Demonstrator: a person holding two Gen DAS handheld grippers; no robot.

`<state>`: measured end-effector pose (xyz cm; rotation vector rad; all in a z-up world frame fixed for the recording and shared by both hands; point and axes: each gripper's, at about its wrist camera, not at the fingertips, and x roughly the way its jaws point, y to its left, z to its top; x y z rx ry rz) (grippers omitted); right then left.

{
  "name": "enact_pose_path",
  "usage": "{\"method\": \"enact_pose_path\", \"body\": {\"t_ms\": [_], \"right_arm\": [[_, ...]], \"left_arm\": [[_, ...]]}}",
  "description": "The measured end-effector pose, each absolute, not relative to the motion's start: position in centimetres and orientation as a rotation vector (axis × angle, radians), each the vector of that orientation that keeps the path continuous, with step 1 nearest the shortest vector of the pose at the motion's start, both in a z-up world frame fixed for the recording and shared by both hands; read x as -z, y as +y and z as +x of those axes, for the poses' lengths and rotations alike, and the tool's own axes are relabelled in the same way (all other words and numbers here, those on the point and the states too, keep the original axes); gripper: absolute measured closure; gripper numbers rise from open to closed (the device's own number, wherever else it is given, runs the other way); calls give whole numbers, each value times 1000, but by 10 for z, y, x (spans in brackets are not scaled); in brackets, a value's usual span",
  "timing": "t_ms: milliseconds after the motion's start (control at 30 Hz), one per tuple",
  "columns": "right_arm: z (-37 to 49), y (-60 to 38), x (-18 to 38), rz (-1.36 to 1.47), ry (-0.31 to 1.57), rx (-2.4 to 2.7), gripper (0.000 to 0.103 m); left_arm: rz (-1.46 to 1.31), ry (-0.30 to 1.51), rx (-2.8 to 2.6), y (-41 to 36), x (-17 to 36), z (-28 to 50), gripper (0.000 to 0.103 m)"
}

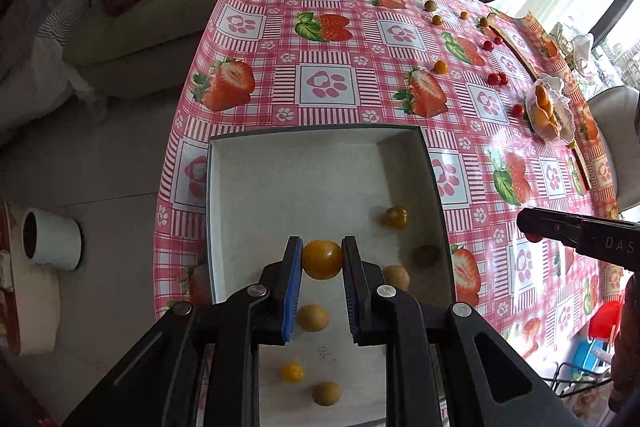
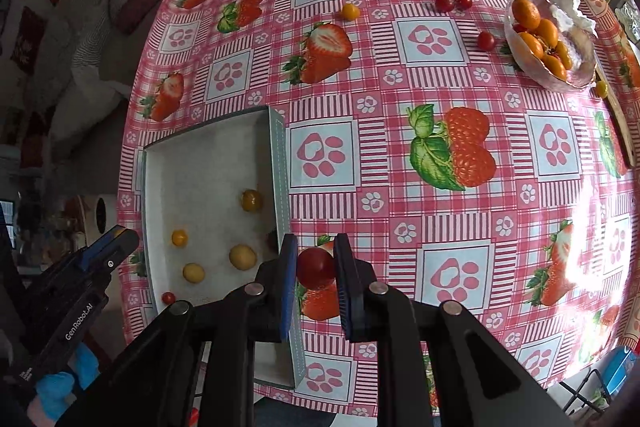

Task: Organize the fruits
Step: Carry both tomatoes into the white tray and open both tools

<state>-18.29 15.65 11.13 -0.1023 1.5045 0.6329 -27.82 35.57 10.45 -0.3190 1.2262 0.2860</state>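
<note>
The left gripper (image 1: 322,261) clamps one yellow tomato (image 1: 322,259) above the white box (image 1: 280,143). The right gripper (image 2: 316,267) clamps one red tomato (image 2: 316,267) over the tablecloth (image 2: 400,99), just beside the box. Six small fruits lie in the box. Five red tomatoes (image 2: 445,3) remain loose on the cloth, and one glass bowl (image 2: 532,71) holds oranges.

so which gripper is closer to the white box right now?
Left. The left gripper hangs over the white box interior; the right gripper sits just outside its wall, over the tablecloth.
</note>
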Motion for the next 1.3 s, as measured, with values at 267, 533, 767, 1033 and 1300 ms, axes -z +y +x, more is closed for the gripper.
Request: {"method": "enact_pose_path", "body": {"t_ms": [267, 533, 767, 1033, 1300], "right_arm": [[-176, 234, -79, -166, 1546, -704, 83], [-163, 272, -41, -207, 1588, -704, 83], [-158, 287, -16, -239, 1620, -689, 81], [-155, 292, -21, -272, 1603, -714, 77], [-161, 272, -68, -256, 1530, -742, 40]], "left_arm": [[-302, 1291, -330, 377, -58, -249, 82], [-303, 1331, -353, 389, -32, -236, 82], [-302, 1361, -362, 393, -19, -230, 82], [-293, 1390, -360, 390, -12, -227, 81], [-240, 1355, -389, 374, -39, -237, 6]]}}
